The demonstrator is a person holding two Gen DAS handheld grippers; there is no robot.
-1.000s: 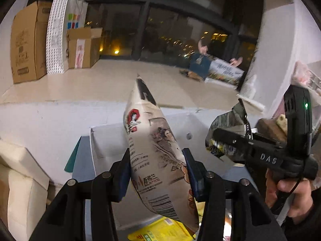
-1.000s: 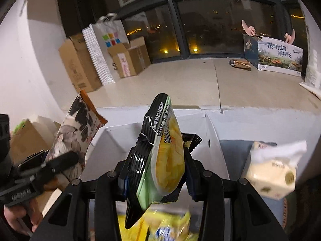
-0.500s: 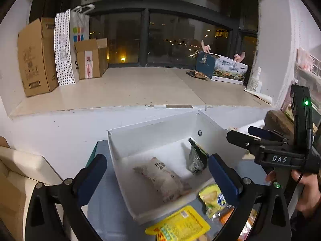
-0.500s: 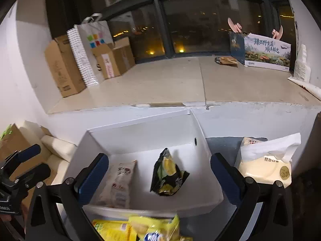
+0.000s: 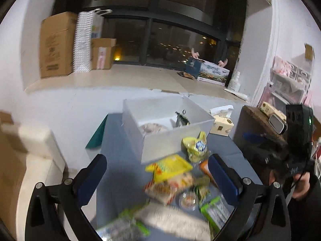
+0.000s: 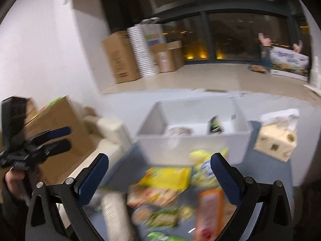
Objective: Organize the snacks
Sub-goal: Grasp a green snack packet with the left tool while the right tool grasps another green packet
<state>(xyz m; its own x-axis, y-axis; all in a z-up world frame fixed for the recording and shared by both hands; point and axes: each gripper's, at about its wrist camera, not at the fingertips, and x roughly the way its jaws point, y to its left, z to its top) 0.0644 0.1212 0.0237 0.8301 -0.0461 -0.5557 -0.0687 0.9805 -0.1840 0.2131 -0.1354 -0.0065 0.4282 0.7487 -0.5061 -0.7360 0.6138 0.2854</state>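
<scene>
A white box (image 5: 176, 139) stands on the blue table; it also shows in the right wrist view (image 6: 192, 142). Inside lie a beige snack bag (image 5: 153, 128) and a dark green-yellow bag (image 5: 181, 119). In front of the box is a pile of loose snacks: a flat yellow packet (image 5: 168, 165), a yellow bag (image 5: 195, 146) and an orange packet (image 6: 209, 206). My left gripper (image 5: 157, 173) is open and empty above the pile. My right gripper (image 6: 159, 173) is open and empty above the same pile; it also shows at the right of the left wrist view (image 5: 268, 152).
A tissue box (image 6: 277, 138) stands right of the white box. A cream cushion (image 5: 30, 150) and a cardboard box (image 6: 54, 124) lie left of the table. Cardboard boxes (image 5: 57, 44) and a paper bag stand on the far window ledge. A dark wooden stand (image 5: 258, 124) is at right.
Both grippers let go of their bags, which now lie in the white box. Both then opened wide and drew back toward the snack pile in front of the box.
</scene>
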